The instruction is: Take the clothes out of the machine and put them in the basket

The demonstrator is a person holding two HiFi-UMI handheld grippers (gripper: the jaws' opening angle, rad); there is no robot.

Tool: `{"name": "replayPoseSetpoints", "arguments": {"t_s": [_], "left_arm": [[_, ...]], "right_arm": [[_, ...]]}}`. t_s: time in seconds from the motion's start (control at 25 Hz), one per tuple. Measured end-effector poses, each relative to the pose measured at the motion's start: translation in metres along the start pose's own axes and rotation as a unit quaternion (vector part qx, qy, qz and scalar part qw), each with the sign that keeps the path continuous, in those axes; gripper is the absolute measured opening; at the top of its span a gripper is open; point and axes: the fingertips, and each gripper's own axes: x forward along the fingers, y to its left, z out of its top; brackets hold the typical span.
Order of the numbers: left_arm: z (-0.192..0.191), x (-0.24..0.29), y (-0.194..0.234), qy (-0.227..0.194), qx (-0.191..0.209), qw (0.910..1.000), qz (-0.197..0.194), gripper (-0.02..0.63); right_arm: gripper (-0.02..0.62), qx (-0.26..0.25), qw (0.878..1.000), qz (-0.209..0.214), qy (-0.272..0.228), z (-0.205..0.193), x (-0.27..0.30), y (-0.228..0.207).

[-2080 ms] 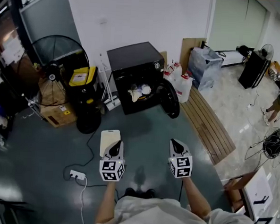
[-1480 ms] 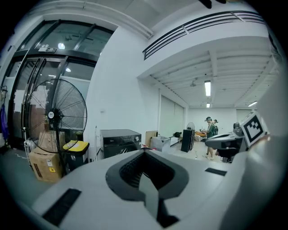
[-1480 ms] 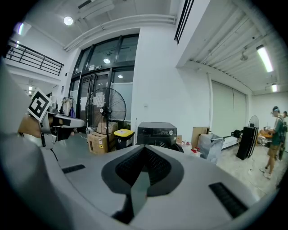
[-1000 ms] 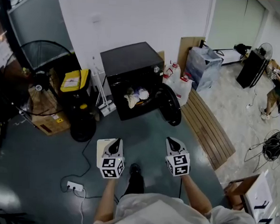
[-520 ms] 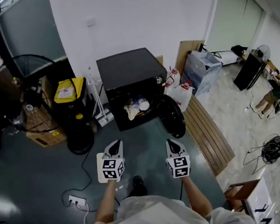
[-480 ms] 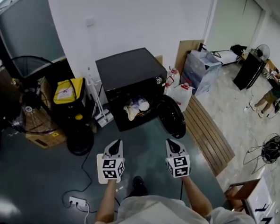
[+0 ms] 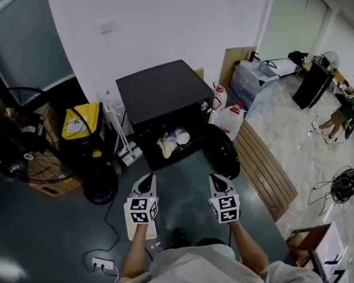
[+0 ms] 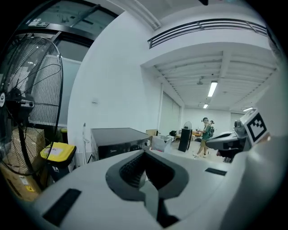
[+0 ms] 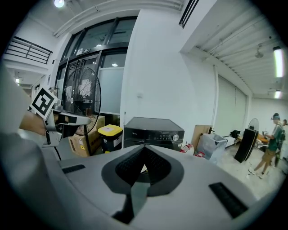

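**Both grippers shut and empty, short of the open machine**

Head view: left gripper [image 7: 148, 179] and right gripper [image 7: 215, 179] sit side by side at lower centre, tips pointing up-frame toward the machine [image 7: 162, 92]. Both are well apart from it, with dark floor [image 7: 187, 174] between.

Left gripper view: jaws together, nothing between them. Right gripper view: the same, pads closed with nothing held.

The machine is a black box against the white wall, just above frame centre. Its round door [image 7: 221, 151] is swung open to the right. The clothes [image 7: 172, 140], pale and bundled, lie inside the opening, with one piece hanging over the lower lip.

A white flat-looking object [image 7: 143, 230] lies on the floor under the left gripper's marker cube; I cannot tell what it is.

Surroundings: a yellow-lidded bin [image 7: 79, 121] left of the machine, white jugs [image 7: 229, 118] to its right, and a slatted wooden panel [image 7: 265, 167] right of the door.
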Motion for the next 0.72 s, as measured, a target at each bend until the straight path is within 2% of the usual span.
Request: {"name": "replayPoseSetpoints", "arguments": {"t_s": [0.36,0.72], "left_arm": [[-0.002,0.037,0.021,0.016,0.004,0.9998,-0.005,0.018],[0.002,0.089,0.038,0.026,0.003,0.9996,0.010,0.018]], "right_arm": [[0.023,0.012,1.000,0.000,0.016,-0.001,0.040,-0.009],[0.023,0.020,1.000,0.015,0.018,0.003,0.099,-0.034]]}}
